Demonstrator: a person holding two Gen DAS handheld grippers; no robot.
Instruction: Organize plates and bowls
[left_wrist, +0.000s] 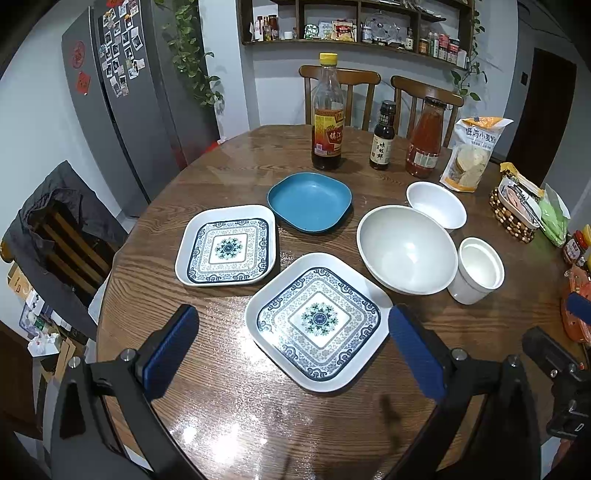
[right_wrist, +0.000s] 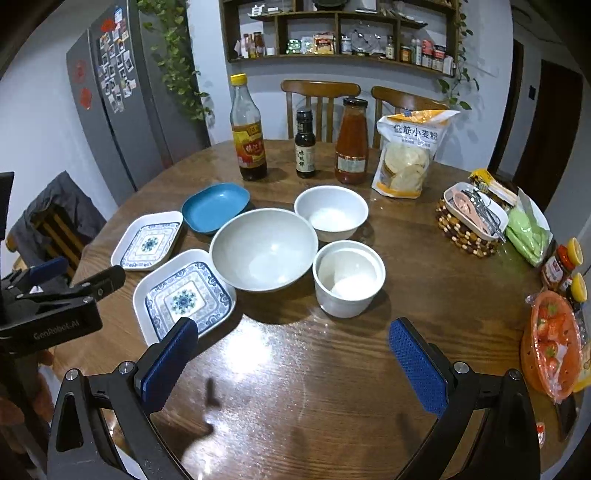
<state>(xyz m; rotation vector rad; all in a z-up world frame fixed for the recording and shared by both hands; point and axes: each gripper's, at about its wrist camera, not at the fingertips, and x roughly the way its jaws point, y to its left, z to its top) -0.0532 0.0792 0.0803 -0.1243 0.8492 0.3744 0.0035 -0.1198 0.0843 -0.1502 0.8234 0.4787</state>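
Two grippers we hold above wooden table (left_wrist: 229, 406): left gripper (left_wrist: 293, 345) spread wide, empty, over near patterned plate (left_wrist: 318, 320); right gripper (right_wrist: 293, 356) likewise wide, empty. We see second patterned plate (left_wrist: 226, 245) beyond, large white bowl (right_wrist: 263, 248), white cup (right_wrist: 348, 277), small white bowl (right_wrist: 331, 212), blue dish (left_wrist: 309, 201). Bottles (left_wrist: 327, 114) farthest.

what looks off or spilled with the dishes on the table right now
Nothing stands out. The two patterned plates, blue dish, large bowl, small bowl and white cup all sit upright, empty and unstacked on the table. The nearer plate is just turned diagonally.
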